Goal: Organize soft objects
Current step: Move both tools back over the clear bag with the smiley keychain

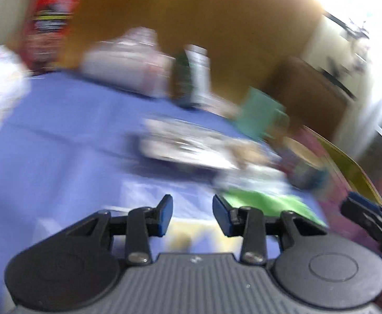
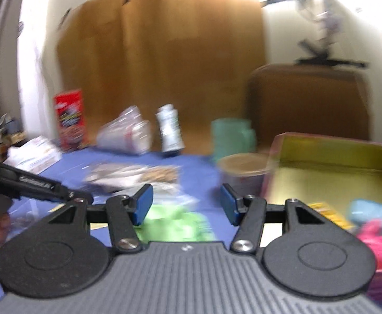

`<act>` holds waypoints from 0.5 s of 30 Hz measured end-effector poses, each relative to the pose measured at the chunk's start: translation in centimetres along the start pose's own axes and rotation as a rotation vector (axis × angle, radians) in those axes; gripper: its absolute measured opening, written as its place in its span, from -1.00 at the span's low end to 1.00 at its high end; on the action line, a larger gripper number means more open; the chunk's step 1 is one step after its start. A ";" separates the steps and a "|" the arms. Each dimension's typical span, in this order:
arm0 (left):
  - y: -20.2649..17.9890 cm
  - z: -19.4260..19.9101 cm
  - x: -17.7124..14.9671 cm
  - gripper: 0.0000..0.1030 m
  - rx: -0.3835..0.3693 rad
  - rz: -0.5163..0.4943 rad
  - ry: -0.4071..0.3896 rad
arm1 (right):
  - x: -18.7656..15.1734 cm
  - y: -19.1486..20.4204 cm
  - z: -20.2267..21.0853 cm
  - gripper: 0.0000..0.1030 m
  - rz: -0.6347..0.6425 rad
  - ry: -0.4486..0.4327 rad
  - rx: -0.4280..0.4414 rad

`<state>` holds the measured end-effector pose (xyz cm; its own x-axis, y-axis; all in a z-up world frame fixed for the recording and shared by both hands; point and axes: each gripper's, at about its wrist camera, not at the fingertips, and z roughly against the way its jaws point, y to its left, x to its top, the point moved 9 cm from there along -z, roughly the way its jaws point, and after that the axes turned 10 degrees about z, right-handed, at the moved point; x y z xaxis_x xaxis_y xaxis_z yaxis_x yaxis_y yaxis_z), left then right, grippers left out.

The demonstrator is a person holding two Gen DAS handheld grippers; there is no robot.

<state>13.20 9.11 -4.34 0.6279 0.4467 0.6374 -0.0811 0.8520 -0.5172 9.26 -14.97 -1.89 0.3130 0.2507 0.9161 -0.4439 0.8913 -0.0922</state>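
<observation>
Both views are motion-blurred. My left gripper is open and empty above the blue tablecloth. A green soft packet lies just right of its fingers. My right gripper is open and empty, with the same green packet below and between its fingers. A pink-walled box with a yellow inside sits to the right and holds a light blue soft item and a pink one. A clear bag of grainy contents lies further back on the cloth.
At the back stand a red carton, a clear plastic bag, a white bottle, a teal object and a round lidded tub. White packaging lies at the left. Brown cardboard covers the wall.
</observation>
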 end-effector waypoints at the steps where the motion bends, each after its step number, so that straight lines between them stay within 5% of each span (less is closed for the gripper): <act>1: 1.4 0.2 0.5 -0.33 0.021 0.025 -0.023 | 0.2 1.3 -1.0 0.14 0.007 0.015 0.040; 4: 5.2 0.7 2.0 -0.33 0.040 0.133 -0.074 | 1.1 4.9 -4.4 0.15 0.083 0.054 0.139; 7: 6.7 1.1 2.5 -0.33 -0.027 0.225 -0.093 | 1.9 7.5 -8.5 0.46 0.244 0.093 0.177; 9: 6.9 1.2 2.7 -0.29 -0.043 0.239 -0.101 | 2.4 8.5 -11.7 0.76 0.361 0.127 0.159; 15: 6.5 1.3 2.6 -0.15 -0.077 0.234 -0.118 | 1.6 10.4 -18.2 0.87 0.578 0.295 0.200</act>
<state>13.28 16.12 -5.34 0.5044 0.6615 0.5550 -0.1518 0.7007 -0.6972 20.47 1.54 -8.53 0.1822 0.7837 0.5938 -0.7465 0.5032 -0.4352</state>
